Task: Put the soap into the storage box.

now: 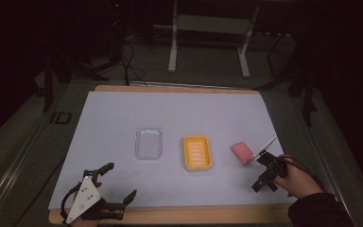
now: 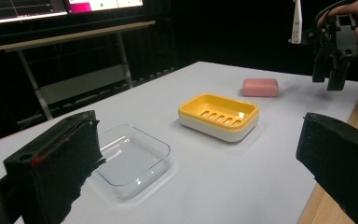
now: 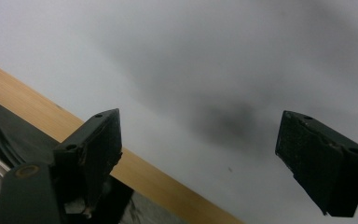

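On the white sheet (image 1: pixel 123 113) a pink soap bar (image 1: pixel 242 152) (image 2: pixel 260 87) lies to the right of a yellow soap dish (image 1: pixel 197 152) (image 2: pixel 219 114). Left of the dish sits a clear, empty tray (image 1: pixel 149 143) (image 2: pixel 133 158). My left gripper (image 1: pixel 120 182) (image 2: pixel 196 154) hovers open at the front left, pointing toward the tray and dish. My right gripper (image 1: pixel 264 184) (image 2: pixel 332 70) (image 3: pixel 205 140) is held just right of and in front of the soap, tilted down at the sheet. Its jaws stand wide apart with nothing between them.
The wooden table edge (image 1: pixel 179 215) (image 3: pixel 32 107) runs along the front. A white metal stand (image 1: pixel 208 28) and cables (image 1: pixel 127 56) sit on the floor beyond the table. Screens (image 2: pixel 51 7) glow in the dark background.
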Available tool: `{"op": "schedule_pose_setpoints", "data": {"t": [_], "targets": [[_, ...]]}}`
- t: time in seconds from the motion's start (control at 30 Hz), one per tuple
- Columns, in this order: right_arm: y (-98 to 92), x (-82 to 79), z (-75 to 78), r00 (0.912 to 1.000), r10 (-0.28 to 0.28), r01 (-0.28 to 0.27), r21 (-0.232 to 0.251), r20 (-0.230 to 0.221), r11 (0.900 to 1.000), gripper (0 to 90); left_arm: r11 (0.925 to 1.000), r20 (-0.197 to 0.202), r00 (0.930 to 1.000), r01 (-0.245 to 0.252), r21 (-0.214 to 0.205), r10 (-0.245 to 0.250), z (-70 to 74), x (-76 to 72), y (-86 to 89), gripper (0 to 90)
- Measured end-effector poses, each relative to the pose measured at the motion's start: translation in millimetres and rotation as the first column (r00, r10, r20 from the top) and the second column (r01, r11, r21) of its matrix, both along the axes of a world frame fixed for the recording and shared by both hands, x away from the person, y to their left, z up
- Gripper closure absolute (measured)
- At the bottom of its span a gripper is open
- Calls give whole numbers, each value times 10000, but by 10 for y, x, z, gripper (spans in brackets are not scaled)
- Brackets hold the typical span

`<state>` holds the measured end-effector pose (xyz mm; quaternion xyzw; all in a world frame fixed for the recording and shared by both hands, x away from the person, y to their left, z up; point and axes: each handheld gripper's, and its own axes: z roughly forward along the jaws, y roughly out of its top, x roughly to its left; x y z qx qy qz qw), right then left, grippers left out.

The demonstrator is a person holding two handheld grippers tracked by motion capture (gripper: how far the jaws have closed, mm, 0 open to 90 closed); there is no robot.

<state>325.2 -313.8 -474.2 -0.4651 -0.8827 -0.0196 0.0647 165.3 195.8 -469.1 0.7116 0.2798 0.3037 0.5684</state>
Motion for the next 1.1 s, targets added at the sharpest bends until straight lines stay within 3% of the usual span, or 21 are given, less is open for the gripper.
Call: {"op": "schedule_pose_setpoints", "data": {"t": [0.53,0.6,0.73,0.87,1.1], "targets": [[-105,201,38,9945,-140,47,-893,-1039,9960,126,10000,-47,10000,48,-6,-48,-4,9,-3,4],[-103,239,57,9954,-142,45,-1025,-942,9947,124,10000,-49,10000,35,10,-35,-5,10,-6,3],[-86,301,88,9968,-106,41,-817,-791,9967,124,9999,-61,9999,82,114,-81,-9,9,-15,4],[-9,421,93,9990,-298,255,-1185,-348,9926,132,9999,-116,9999,70,125,-69,-12,14,-15,4],[65,513,114,9995,-200,222,-1042,226,9943,126,9998,-172,9998,126,174,-123,-16,19,-15,4]]}}
